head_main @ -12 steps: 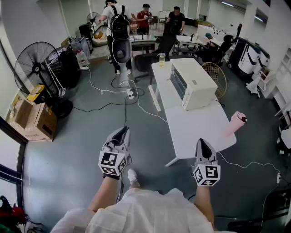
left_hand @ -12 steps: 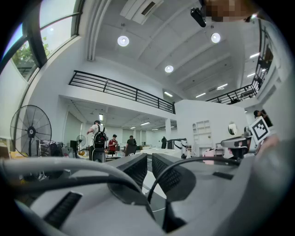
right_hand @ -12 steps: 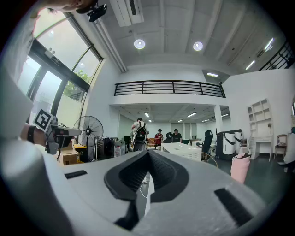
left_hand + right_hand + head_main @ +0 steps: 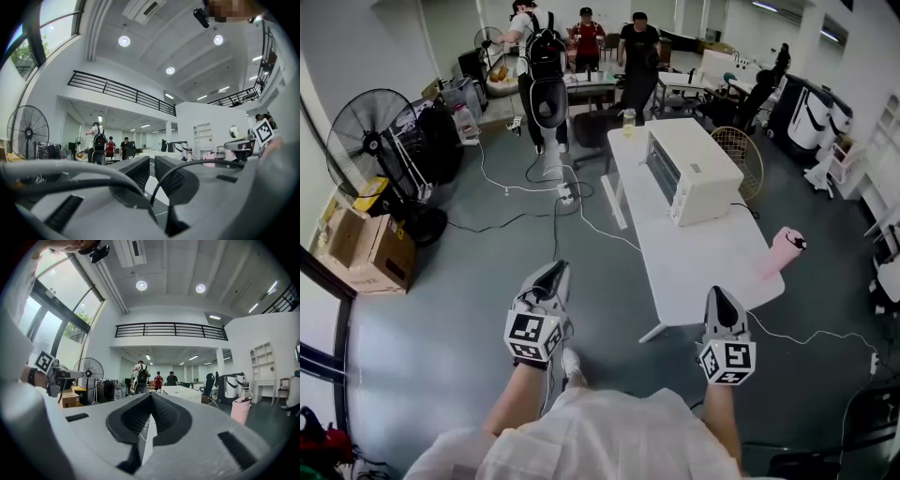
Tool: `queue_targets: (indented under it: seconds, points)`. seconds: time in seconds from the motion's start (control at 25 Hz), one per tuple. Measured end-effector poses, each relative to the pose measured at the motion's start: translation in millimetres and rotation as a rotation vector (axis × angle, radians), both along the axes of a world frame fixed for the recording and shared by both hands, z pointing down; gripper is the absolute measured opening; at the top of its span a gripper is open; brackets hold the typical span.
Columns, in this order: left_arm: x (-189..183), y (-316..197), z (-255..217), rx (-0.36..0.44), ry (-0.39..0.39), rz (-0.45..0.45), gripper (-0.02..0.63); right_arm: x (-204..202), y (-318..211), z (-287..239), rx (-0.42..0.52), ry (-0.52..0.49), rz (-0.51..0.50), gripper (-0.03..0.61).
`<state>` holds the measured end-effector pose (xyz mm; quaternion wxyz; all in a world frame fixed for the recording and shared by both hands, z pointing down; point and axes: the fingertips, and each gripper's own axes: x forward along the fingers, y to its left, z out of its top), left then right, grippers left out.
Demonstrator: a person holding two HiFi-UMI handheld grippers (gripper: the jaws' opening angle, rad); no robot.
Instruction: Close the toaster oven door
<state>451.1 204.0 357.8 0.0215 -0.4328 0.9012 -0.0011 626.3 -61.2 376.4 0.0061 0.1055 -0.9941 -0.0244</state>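
Toaster oven [image 4: 698, 173]: on the bench [image 4: 712, 272], far half, well apart from both grippers. Left gripper [image 4: 551, 273] closed, empty, level over the floor. Right gripper [image 4: 718, 293] closed, empty, over the bench's near edge. Pink bottle [image 4: 784, 251] near the bench's right edge.

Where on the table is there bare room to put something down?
The near half of the table is bare, between the toaster oven and the near edge, left of the pink bottle. The far end is crowded by the oven and a jar.
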Motion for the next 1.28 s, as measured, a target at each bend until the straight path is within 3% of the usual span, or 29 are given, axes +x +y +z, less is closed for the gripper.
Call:
queue_targets:
  seconds: [0.4, 1.28]
  points:
    - [-1.8, -4.4, 1.1, 0.000, 0.006, 0.009, 0.032, -2.0, 2.2, -0.9, -0.023, -0.036, -0.034, 0.003]
    - [-5.4, 2.0, 4.0, -0.021, 0.005, 0.013, 0.032, -2.7, 10.4, 9.4, -0.046, -0.013, -0.053, 0.003]
